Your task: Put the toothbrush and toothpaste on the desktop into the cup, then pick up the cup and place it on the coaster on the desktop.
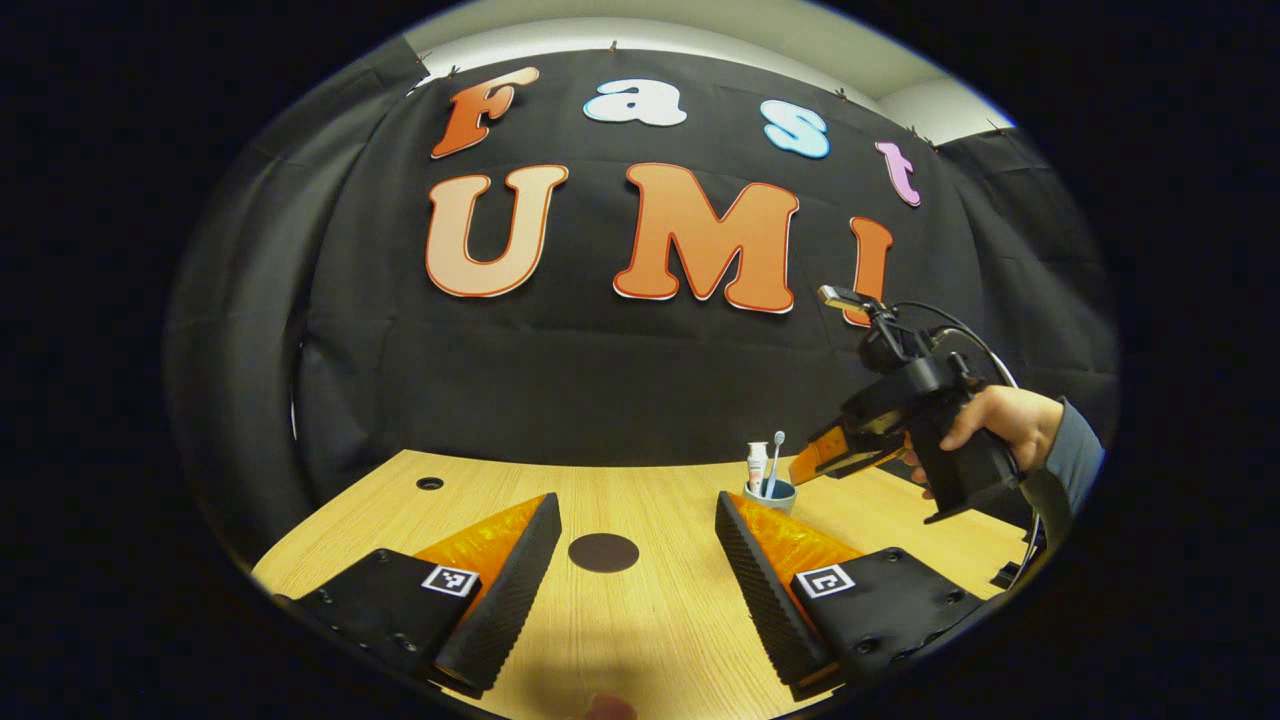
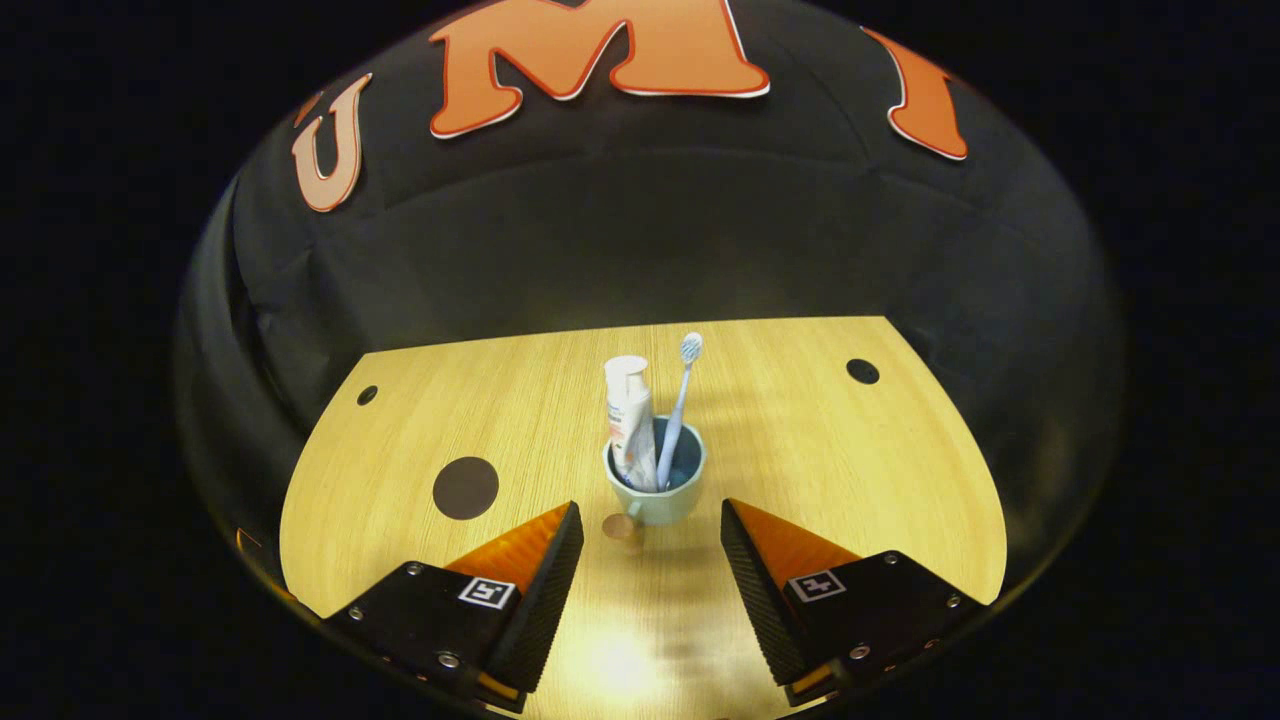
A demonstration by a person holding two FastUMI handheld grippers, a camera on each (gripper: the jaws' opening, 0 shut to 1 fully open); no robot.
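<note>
Wooden table [image 2: 800,450] under our two spread tools, right tool [image 2: 650,525] near the cup [image 2: 655,490], toothbrush [image 2: 680,400] and toothpaste [image 2: 628,410] upright inside, left tool [image 1: 637,545] facing the dark coaster [image 1: 603,552]

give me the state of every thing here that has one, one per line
pale green ceramic cup: upright on the wooden desktop, not on the coaster
white toothpaste tube: standing in the cup
light blue toothbrush: standing in the cup, bristles up
dark round coaster: flat on the desktop, bare
left gripper: open, holding nothing
right gripper: open, just short of the cup
</note>
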